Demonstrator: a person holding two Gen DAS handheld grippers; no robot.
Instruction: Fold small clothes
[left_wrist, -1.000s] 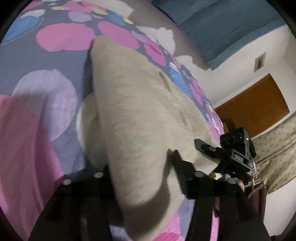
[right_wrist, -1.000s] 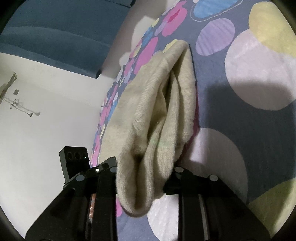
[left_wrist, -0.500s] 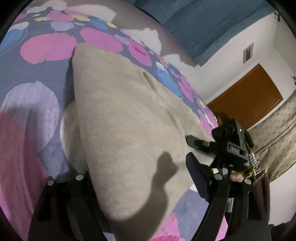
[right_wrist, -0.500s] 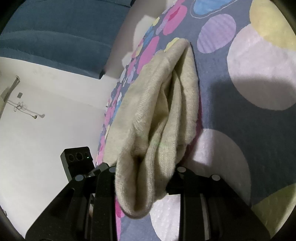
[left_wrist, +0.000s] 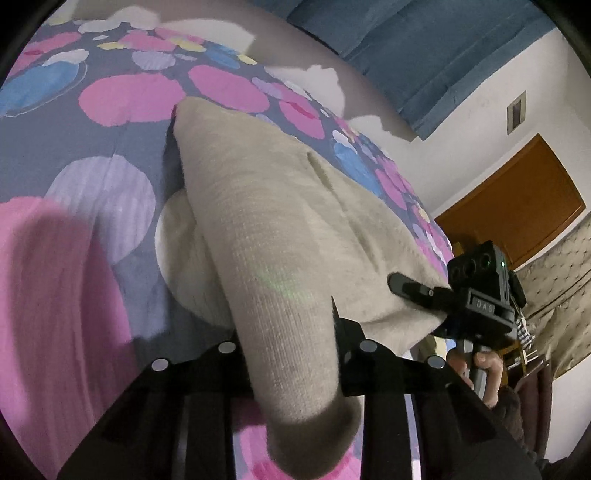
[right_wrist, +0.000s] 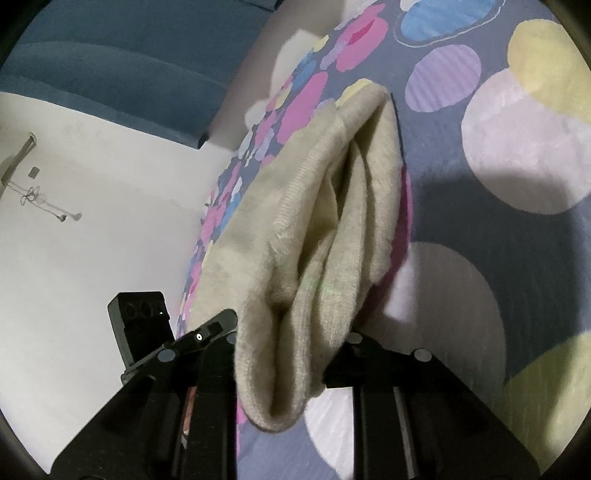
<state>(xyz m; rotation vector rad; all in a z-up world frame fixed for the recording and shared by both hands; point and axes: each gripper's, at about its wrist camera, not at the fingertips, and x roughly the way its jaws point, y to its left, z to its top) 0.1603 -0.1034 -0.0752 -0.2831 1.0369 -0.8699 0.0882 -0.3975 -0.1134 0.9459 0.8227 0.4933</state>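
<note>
a beige knit garment lies stretched across a bedspread patterned with pink, blue and lilac spots. the left gripper is closing its jaws on one bunched end of the garment, cloth filling the gap between them. the right gripper pinches the other end, folds of knit pressed between its nearly closed jaws. a blue curtain hangs behind.

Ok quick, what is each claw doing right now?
Left claw: closing on a corner of the beige knitted garment.
Right claw: closing on bunched folds at the garment's other end.
</note>
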